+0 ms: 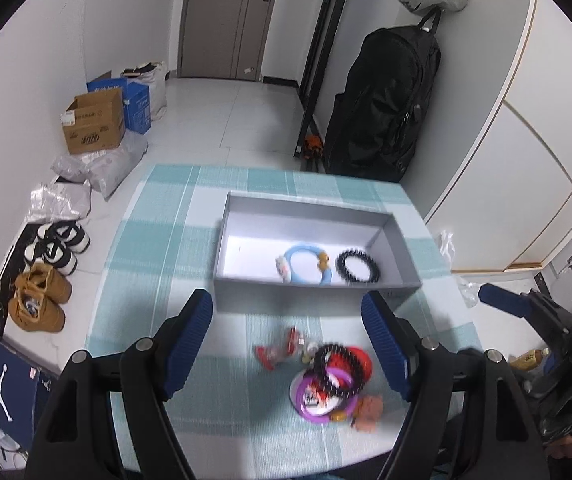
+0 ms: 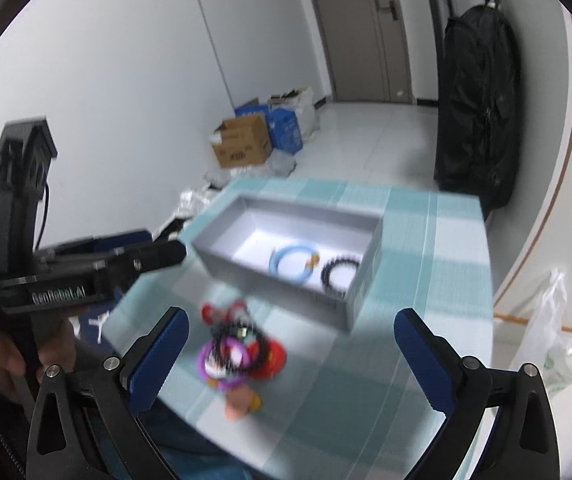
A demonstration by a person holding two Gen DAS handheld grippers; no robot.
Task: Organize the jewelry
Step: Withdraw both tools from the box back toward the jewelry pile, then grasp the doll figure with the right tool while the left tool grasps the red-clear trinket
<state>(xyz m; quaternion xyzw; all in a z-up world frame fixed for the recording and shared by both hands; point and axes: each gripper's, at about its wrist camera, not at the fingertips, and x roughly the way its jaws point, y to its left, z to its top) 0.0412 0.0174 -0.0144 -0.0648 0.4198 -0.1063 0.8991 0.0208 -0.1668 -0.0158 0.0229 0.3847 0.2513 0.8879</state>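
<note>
You are holding the left gripper (image 1: pixel 286 320) above the near end of the teal checked tablecloth (image 1: pixel 158 248), jaws apart and empty. The tangled pile of purple, red and black-beaded bracelets (image 1: pixel 331 376) is lying just right of centre, near you. Farther off, the grey rectangular cardboard box (image 1: pixel 309 290) is already holding a light-blue ring (image 1: pixel 305 266) and a black beaded bracelet (image 1: pixel 357 266). At the right, your right gripper (image 2: pixel 291 344) is standing wide, empty. Next, I judge, you need to close on one bracelet alone.

Two bracelets (image 1: pixel 327 266) are counted inside one grey box (image 1: pixel 313 216); two cardboard boxes (image 1: pixel 94 124) and two claws (image 1: pixel 286 322) are seen.
</note>
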